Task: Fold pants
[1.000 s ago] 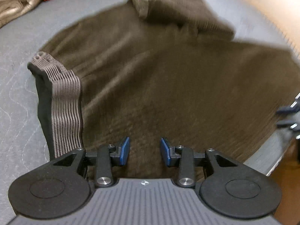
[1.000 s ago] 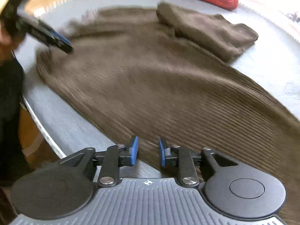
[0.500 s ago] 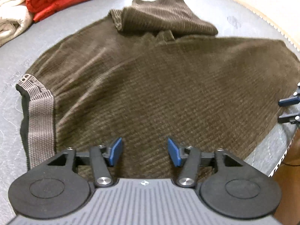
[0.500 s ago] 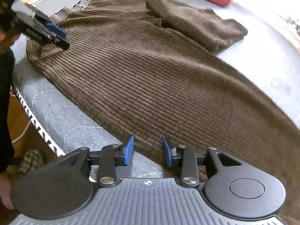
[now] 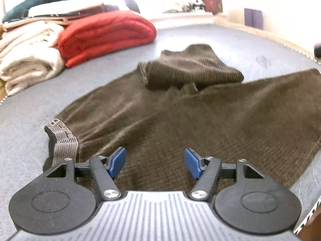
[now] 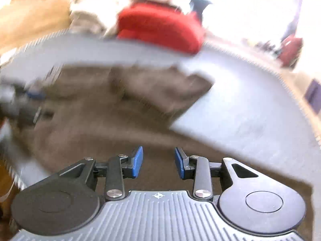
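Note:
Brown corduroy pants (image 5: 190,118) lie spread on the grey quilted bed (image 5: 230,44), with one leg end folded into a bundle (image 5: 192,68) at the far side. The striped grey waistband (image 5: 64,142) is at the left. My left gripper (image 5: 154,162) is open wide and empty, low over the waist area. In the blurred right wrist view the pants (image 6: 104,124) fill the middle. My right gripper (image 6: 158,161) is open and empty over the fabric. The left gripper (image 6: 30,98) shows blurred at that view's left edge.
A folded red blanket (image 5: 104,34) and cream towels (image 5: 28,56) are stacked at the far left of the bed, with more folded clothes behind. The bed's zigzag-stitched edge (image 5: 309,210) runs close on the near right. The red blanket (image 6: 160,28) also shows in the right wrist view.
Both grippers have opened wider and tilted up, so more of the room shows. The right wrist view has become blurred from fast motion. The pants lie as before.

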{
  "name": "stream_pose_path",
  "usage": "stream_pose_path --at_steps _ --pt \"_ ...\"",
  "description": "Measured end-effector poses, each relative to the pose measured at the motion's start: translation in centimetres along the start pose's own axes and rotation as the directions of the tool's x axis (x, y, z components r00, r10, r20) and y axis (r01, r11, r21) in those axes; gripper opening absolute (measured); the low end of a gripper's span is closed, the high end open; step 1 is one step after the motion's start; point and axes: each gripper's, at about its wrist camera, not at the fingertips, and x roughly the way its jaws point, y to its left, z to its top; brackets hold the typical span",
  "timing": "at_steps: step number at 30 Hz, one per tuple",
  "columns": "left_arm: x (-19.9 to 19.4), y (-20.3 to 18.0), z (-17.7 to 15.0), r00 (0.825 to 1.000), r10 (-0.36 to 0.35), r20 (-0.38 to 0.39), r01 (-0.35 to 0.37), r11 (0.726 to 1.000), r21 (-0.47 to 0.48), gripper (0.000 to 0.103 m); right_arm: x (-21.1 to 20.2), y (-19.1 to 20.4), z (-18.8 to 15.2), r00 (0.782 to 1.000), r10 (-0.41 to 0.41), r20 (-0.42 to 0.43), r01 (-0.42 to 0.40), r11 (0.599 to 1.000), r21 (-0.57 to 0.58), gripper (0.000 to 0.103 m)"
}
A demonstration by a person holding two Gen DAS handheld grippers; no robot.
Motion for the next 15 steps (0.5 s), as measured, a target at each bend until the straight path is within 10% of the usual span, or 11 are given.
stream_pose_path --at_steps 15 --pt "-1.5 -1.4 1.5 0.998 0.028 -0.048 -0.033 0.995 -0.093 0.073 -1.1 -13.3 12.1 0.938 -0.055 0.342 -0.066 0.941 0.332 0.053"
